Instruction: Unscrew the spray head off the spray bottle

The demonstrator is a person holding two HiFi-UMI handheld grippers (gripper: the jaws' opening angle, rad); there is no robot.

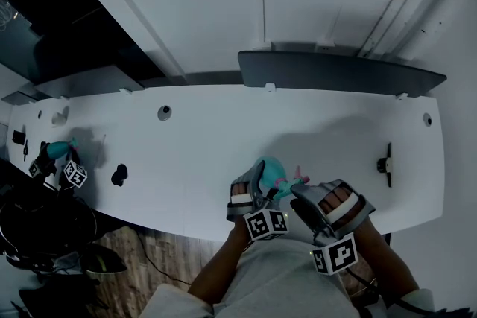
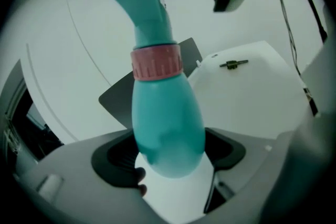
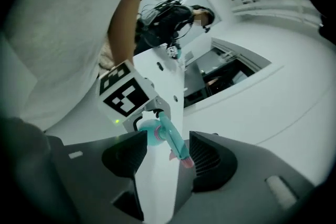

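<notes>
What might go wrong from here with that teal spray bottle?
1. The right gripper stands open around the spray head. If it closes off-centre, it might miss the head or bend it.
2. The left gripper holds only the rounded bottom of the spray bottle, so the bottle could slip or spin when twisted.

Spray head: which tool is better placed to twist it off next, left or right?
Right. The right tool has its jaws open around the spray head, not pressing it, so it likely needs to close and twist. The left tool is clamped on the body of the spray bottle, steadying it.
</notes>
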